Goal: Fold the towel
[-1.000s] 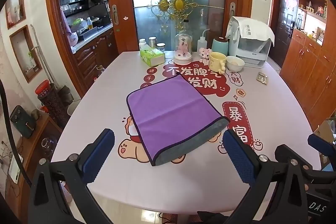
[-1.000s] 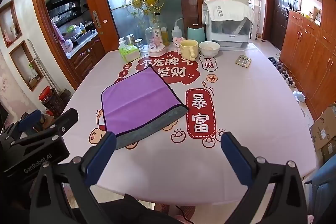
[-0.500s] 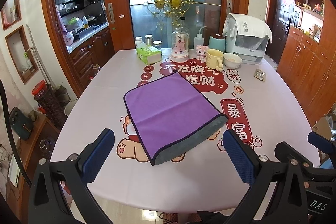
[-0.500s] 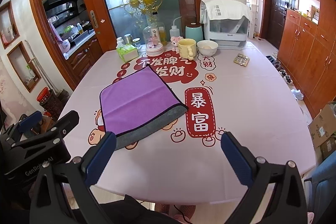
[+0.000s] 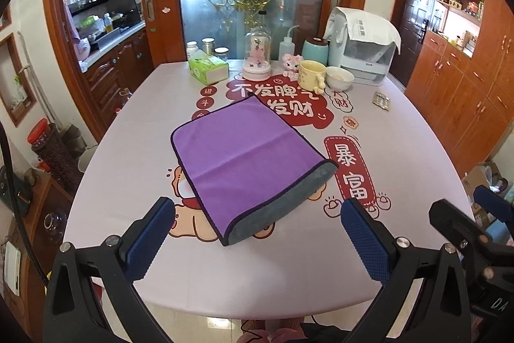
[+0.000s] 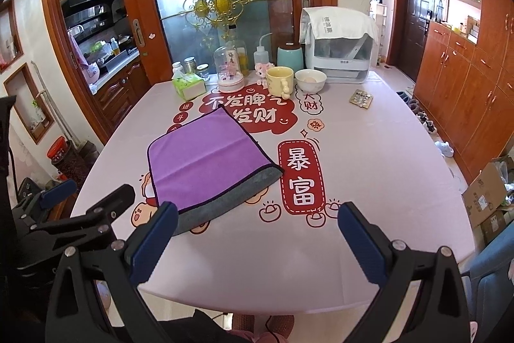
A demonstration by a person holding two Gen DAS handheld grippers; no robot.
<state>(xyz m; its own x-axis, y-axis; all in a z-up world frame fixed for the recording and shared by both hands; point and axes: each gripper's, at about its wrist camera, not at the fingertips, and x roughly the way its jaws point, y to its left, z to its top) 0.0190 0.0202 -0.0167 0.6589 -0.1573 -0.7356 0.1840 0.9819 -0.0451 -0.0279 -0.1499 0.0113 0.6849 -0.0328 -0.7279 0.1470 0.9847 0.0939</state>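
Note:
A purple towel with a grey underside lies folded flat on the pink printed table, its grey folded edge toward me. It also shows in the right wrist view. My left gripper is open and empty, held above the near table edge just short of the towel's near corner. My right gripper is open and empty, to the right of the towel's near edge. The left gripper's body shows at the lower left of the right wrist view.
At the table's far side stand a green tissue box, a glass dome, a yellow mug, a white bowl and a white appliance. A blister pack lies at the right. Wooden cabinets line the right wall.
Both grippers have moved a little forward and the view has tilted slightly, so the towel sits nearer the fingers. Both stay open. The towel has not moved.

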